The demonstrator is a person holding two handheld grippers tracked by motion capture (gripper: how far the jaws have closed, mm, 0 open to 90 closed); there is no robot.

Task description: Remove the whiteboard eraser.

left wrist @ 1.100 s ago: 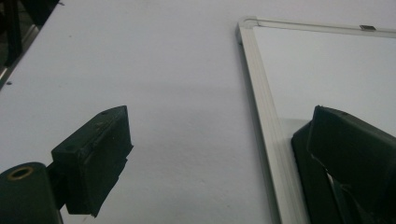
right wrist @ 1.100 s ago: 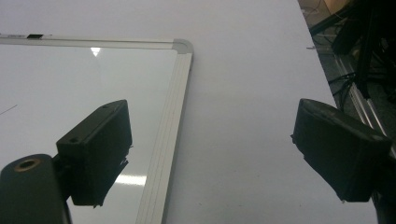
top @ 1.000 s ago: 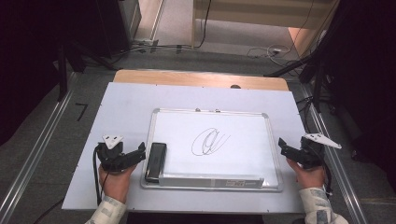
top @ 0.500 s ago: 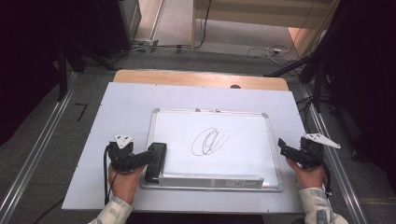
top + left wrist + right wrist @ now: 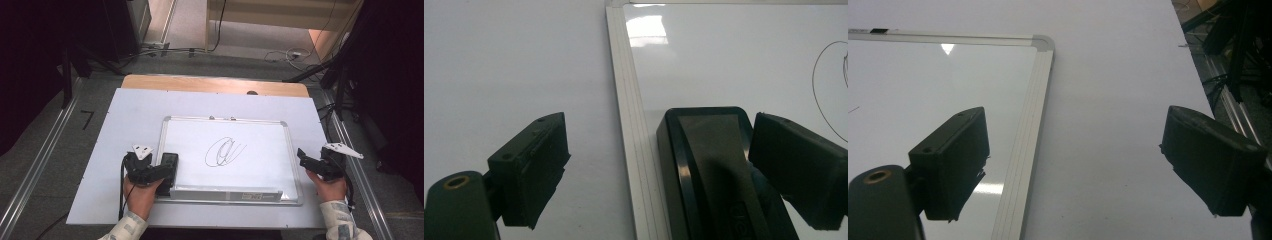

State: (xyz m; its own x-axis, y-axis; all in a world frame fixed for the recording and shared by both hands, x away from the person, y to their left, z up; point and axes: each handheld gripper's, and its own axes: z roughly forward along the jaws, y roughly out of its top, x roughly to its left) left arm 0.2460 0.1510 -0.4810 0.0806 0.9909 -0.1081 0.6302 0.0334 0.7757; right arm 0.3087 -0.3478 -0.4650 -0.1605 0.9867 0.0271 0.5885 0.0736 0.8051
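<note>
A rectangular whiteboard with a silver metal frame lies flat on the pale grey worktop, nearer the front edge than the back and roughly midway between the left and right edges. A thin dark looping scribble sits near the middle of the board's white surface.

A black oblong plastic board eraser lies on the whiteboard's front-left corner, its long side running along the board's left frame rail. In the left gripper view the eraser rests just inside that rail.

The left hand-held gripper is at the front-left part of the worktop, held by the person's left hand, and reaches across the board's left rail. Its jaws stand wide and have just been closing a little, with the eraser between them. In the left gripper view the right-hand jaw is at the eraser's side, touching or nearly so, while the left-hand jaw stands apart, over bare worktop beyond the rail; the eraser is not clamped.

The right hand-held gripper sits off the board's right edge near the front-right part of the worktop, in the right hand. Its jaws are spread wide and empty, the left-hand one above the board's right rail, the other over bare worktop.
</note>
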